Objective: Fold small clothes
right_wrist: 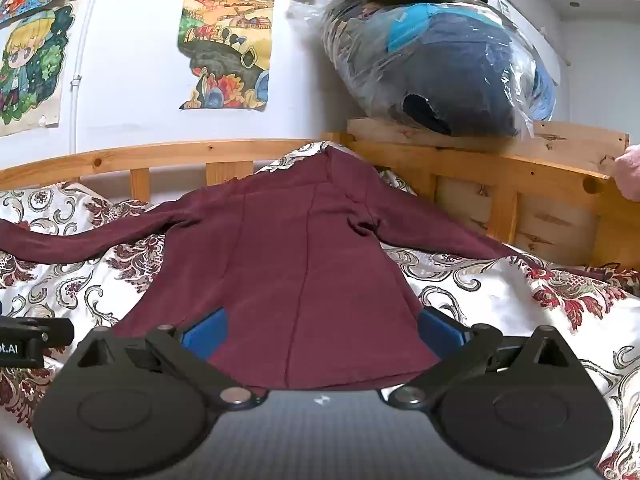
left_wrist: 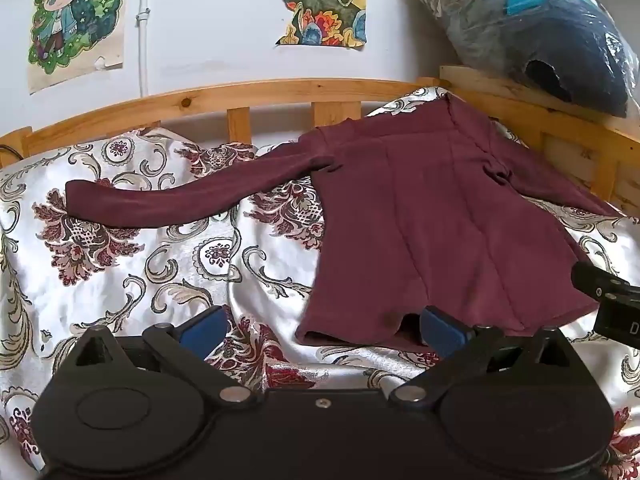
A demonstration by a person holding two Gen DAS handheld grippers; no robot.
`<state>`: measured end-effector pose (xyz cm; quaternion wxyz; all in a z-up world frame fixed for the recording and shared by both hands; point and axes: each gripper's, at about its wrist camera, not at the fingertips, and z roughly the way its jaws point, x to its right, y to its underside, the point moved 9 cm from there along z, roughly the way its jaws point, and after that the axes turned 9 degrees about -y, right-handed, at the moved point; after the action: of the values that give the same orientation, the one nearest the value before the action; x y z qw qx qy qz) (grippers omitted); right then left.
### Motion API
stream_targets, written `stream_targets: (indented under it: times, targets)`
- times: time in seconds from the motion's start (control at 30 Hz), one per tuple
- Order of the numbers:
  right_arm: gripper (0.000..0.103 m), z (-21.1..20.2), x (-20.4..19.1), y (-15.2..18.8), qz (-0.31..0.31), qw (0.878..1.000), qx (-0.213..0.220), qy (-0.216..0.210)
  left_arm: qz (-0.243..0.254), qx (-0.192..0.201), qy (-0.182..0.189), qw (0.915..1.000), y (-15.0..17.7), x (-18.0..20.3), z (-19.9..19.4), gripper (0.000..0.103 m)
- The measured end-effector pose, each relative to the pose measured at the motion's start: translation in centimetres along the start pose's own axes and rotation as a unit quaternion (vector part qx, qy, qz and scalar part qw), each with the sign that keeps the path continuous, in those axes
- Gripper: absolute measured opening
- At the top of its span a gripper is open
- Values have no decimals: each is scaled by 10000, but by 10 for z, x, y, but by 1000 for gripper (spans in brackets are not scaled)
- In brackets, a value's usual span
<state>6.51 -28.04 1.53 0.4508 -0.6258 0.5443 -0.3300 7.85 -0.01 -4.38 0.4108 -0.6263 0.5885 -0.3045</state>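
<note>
A maroon long-sleeved shirt (left_wrist: pixel 432 224) lies spread flat on the floral bedspread (left_wrist: pixel 132 264), collar towards the far rail and sleeves stretched out to both sides. My left gripper (left_wrist: pixel 322 330) is open at the hem's left corner, its right blue pad (left_wrist: pixel 442 328) beside the cloth and its left pad over bare bedspread. In the right wrist view the shirt (right_wrist: pixel 296 248) fills the middle. My right gripper (right_wrist: pixel 322 336) is open, with the hem's right part between its wide-set blue pads (right_wrist: pixel 206 336). Neither gripper presses the cloth. Each gripper shows at the edge of the other's view.
A wooden bed rail (left_wrist: pixel 240 94) runs along the far side, and a wooden headboard (right_wrist: pixel 500 168) stands at the right. On the headboard sits a big plastic bag of clothes (right_wrist: pixel 440 64). Posters (right_wrist: pixel 226 48) hang on the white wall. A pink object (right_wrist: pixel 630 176) shows at the right edge.
</note>
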Motion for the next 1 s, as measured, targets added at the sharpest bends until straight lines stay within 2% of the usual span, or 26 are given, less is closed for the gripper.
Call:
stream_targets:
  times: [1.0]
  targets:
    - [103, 0, 3, 0, 38, 9999, 19, 92, -29, -76, 5, 10000, 6, 5, 1, 102]
